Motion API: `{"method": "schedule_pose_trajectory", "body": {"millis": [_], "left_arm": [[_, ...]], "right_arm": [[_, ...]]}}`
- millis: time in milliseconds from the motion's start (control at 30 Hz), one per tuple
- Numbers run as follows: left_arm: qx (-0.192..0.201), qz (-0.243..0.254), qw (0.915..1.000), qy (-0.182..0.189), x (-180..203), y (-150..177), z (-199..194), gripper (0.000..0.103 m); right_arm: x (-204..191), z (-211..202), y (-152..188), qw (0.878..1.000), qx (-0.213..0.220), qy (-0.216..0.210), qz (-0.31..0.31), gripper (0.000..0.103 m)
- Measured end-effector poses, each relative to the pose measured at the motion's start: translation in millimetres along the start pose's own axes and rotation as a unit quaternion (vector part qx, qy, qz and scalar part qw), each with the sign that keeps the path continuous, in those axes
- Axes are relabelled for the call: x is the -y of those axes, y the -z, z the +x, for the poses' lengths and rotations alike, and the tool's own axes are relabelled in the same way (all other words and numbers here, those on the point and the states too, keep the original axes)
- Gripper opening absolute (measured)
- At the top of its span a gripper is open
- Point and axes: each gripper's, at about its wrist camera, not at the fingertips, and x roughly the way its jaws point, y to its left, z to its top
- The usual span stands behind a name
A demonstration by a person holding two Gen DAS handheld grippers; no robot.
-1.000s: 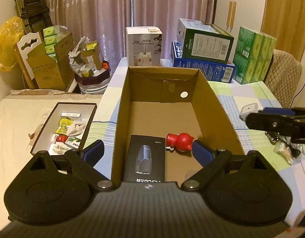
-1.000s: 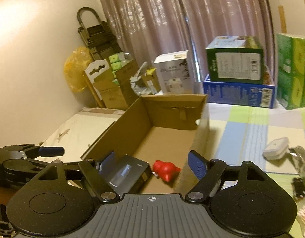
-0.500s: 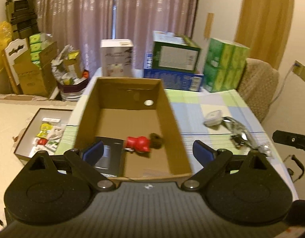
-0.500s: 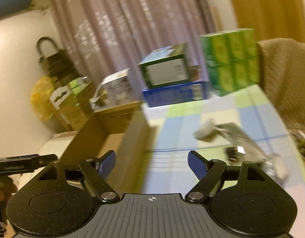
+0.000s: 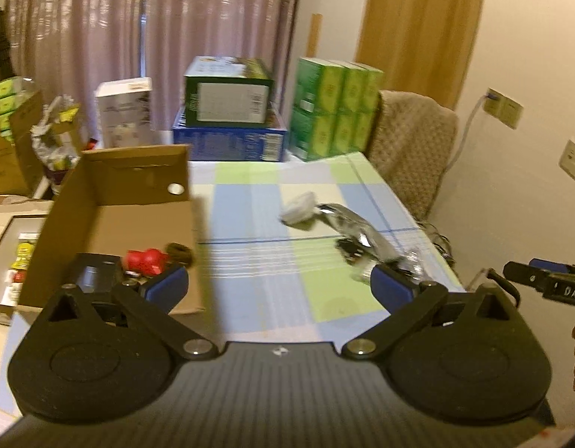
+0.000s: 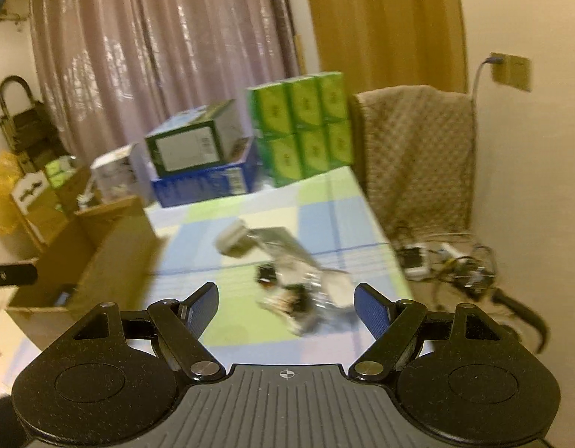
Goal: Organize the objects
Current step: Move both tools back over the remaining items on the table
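Pink curtains (image 5: pixel 145 30) behind, green cartons (image 6: pixel 302 127) stacked far on the tabletop, a quilted throw (image 6: pixel 418 153) draping the chair (cables underneath).

The surface (image 5: pixel 261 224) wears a blue, green and white checked cloth. An open cardboard box (image 5: pixel 111 201) sits at 9 o'clock. A blurred cluster of a white object (image 5: pixel 298 211) and crinkled clear packets (image 5: pixel 365 239) lies at 3 o'clock. A blue carton (image 5: pixel 231 142) and green packs (image 5: pixel 336 108) stand at 12 o'clock.

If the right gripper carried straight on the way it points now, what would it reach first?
Most likely the crinkly clear wrapper pile on the checked tablecloth, centred between the open right gripper fingers; blur leaves depth uncertain.
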Motion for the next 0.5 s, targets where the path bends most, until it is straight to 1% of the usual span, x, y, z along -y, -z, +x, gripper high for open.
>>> {"method": "schedule_pose_trajectory", "body": {"millis": [100,267,500], "left_arm": [[-0.008,0.007,0.9999,0.011,18.4,3.0,9.2,0.102],[-0.026,0.014,0.9993,0.023,40.1,12.1,25.0,0.102],[-0.043,0.021,0.9982,0.036,54.5,21.1,37.9,0.102]], "right_arm": [[13.3,-2.8,6.5,1.000,-0.007,0.011,0.005,0.077],[28.3,-5.2,12.3,1.000,-0.019,0.015,0.014,0.077],[37.1,5.9,15.7,0.998,-0.051,0.015,0.019,0.077]]}}
